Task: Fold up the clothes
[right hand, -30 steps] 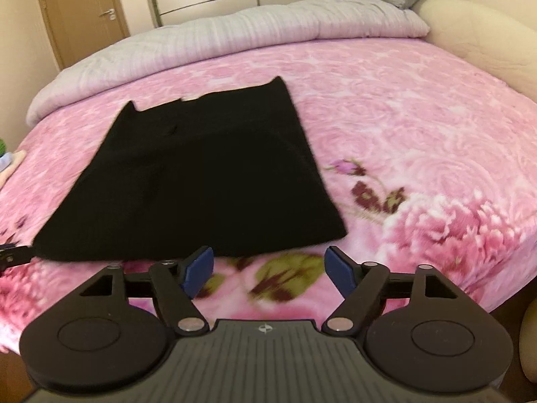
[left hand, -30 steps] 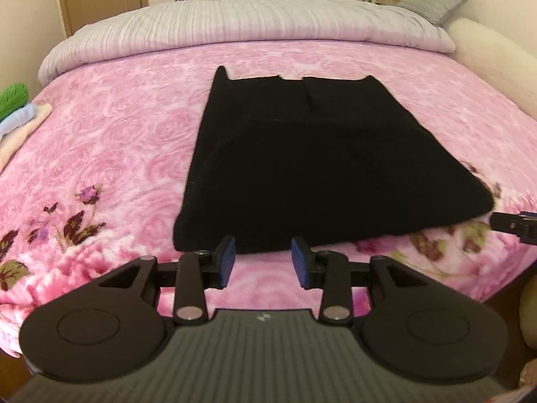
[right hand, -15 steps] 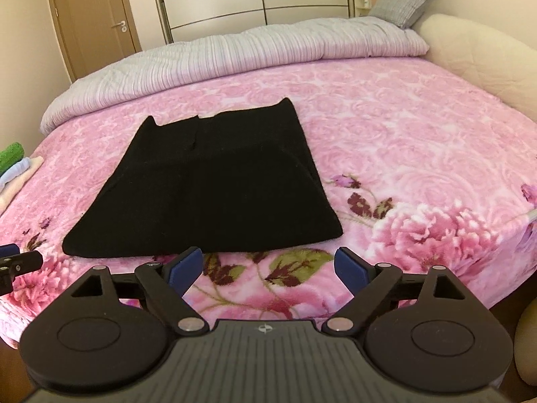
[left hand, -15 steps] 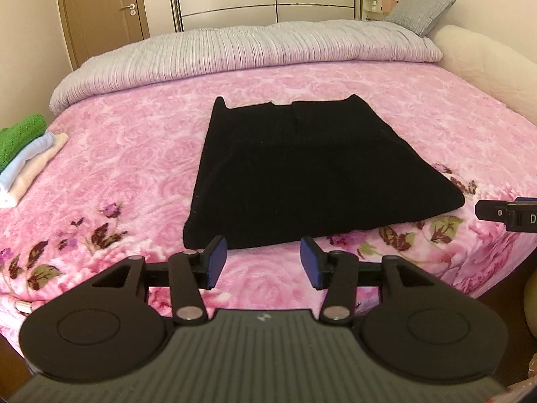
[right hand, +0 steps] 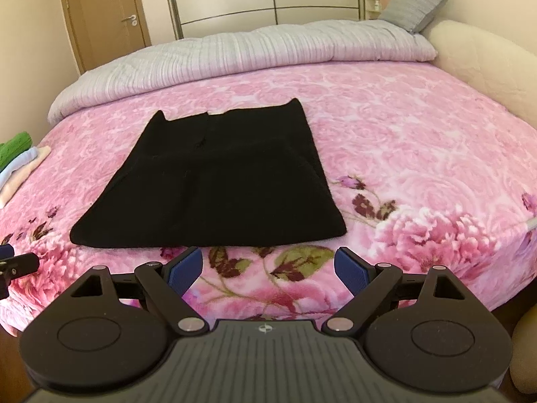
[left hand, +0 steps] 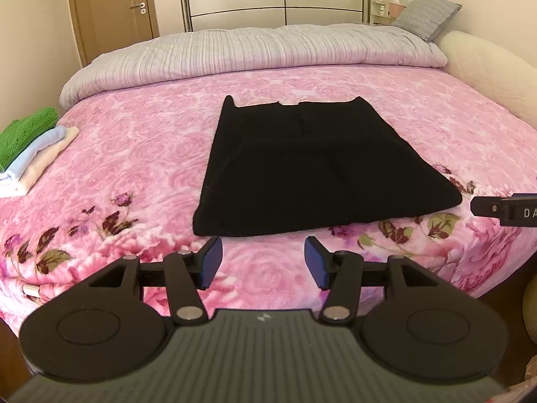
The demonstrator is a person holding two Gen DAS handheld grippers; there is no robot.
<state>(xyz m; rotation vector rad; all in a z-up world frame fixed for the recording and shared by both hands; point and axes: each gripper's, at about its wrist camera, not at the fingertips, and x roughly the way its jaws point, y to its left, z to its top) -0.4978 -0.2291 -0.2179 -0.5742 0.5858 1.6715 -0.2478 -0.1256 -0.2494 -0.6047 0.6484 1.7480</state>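
A black garment lies flat on the pink floral bedspread, folded into a rough trapezoid, its wide edge nearest me. It also shows left of centre in the right wrist view as the black garment. My left gripper hovers open just short of the garment's near left edge, nothing between its blue pads. My right gripper is open wide, held off the near right corner. The right gripper's tip pokes in at the left view's right edge.
A stack of folded clothes, green on top, sits at the bed's left side. A grey rolled duvet and a grey pillow lie at the far end. A cream headboard curves along the right. Wardrobe and door stand behind.
Both grippers have drawn back and up from the garment's near edge, so it looks smaller and farther. The left jaws have opened wider. The garment has not moved.
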